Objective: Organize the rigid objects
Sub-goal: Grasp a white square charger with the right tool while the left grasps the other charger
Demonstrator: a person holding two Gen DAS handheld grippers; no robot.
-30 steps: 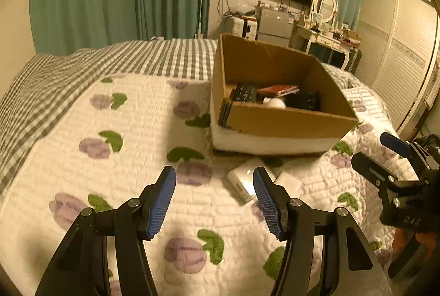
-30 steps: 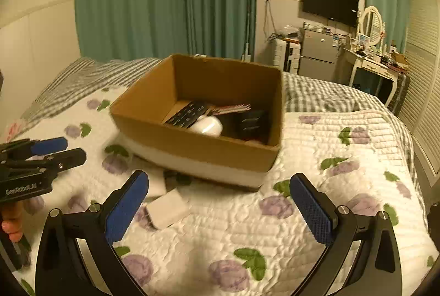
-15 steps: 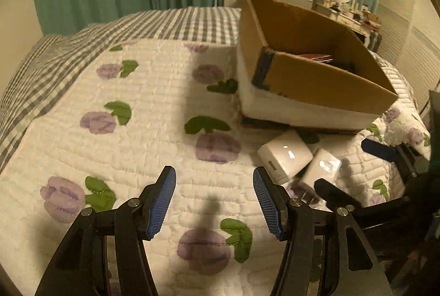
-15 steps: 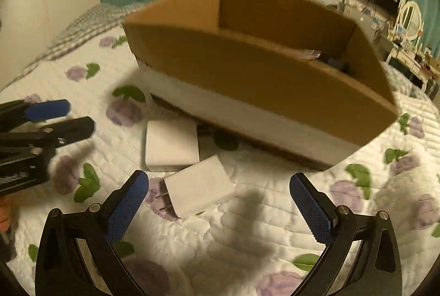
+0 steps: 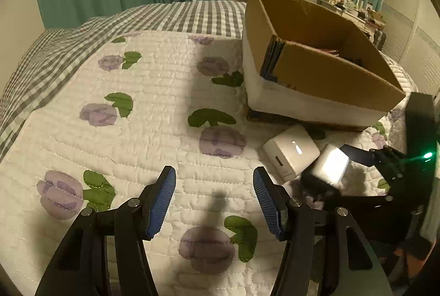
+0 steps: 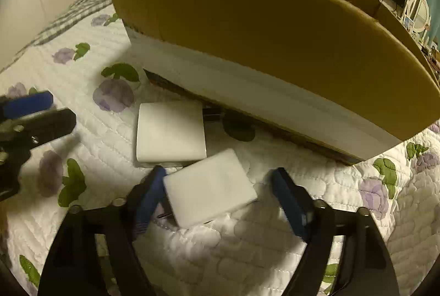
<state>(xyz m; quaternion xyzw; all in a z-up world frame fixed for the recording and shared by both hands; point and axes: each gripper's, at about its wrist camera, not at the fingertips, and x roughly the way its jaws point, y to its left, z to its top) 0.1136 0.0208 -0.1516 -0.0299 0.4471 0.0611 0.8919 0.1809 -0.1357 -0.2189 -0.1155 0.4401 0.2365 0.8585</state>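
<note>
lying flat on the quilt just in front of the box, the near white rectangular plastic charger block [image 6: 210,187] sits between the pads of the right gripper [image 6: 220,199], which is closing on it. the left pad looks to touch its 9 o'clock edge; the right pad stands apart from its 3 o'clock edge, so nothing is pinched yet. its long axis runs roughly from 8 o'clock to 2 o'clock in the right wrist view, skewed to the line across the fingers, so the block may turn as the pads meet it. metal prongs seem to poke out at its 7 o'clock corner, half hidden by the left finger.

a second white square plastic charger block [image 6: 170,131] lies just beside it at 11 o'clock, corners nearly touching; whether they touch is hard to tell. the brown cardboard box with a white lower band [image 6: 261,29] rises at 12 o'clock, its inside hidden from this side. the floral quilted bedspread [image 6: 90,70] carries everything.

the left gripper [image 5: 214,199] hovers with fingers spread over bare quilt, holding nothing; both blocks lie toward its 2 o'clock, so the right hand is the nearer. in its view the near block is glare-washed and partly covered.
</note>
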